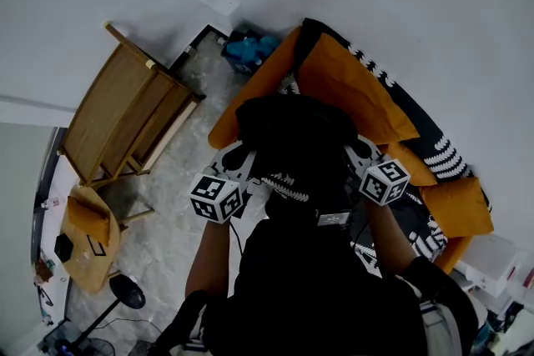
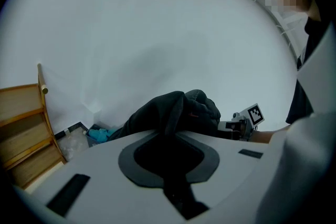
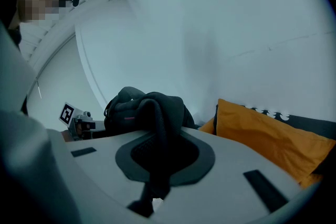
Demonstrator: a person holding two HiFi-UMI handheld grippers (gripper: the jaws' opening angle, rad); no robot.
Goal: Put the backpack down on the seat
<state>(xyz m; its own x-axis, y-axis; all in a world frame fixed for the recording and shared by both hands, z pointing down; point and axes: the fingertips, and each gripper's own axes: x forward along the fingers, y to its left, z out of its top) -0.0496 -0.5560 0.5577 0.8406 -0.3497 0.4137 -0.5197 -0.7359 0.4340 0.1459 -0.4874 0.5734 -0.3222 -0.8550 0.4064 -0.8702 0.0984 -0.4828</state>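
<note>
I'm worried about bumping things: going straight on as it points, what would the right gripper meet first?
The black backpack that the right gripper clamps fills the line ahead; beyond it probably the white wall, though depth is unclear.

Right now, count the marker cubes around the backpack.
2. The left cube sits at the backpack's left side, the right cube at its right; none appears hidden.

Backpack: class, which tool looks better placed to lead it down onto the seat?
Right, probably. Both tools clamp the backpack, but the right tool sits beside the orange cushion, while the left tool faces the floor instead.
</note>
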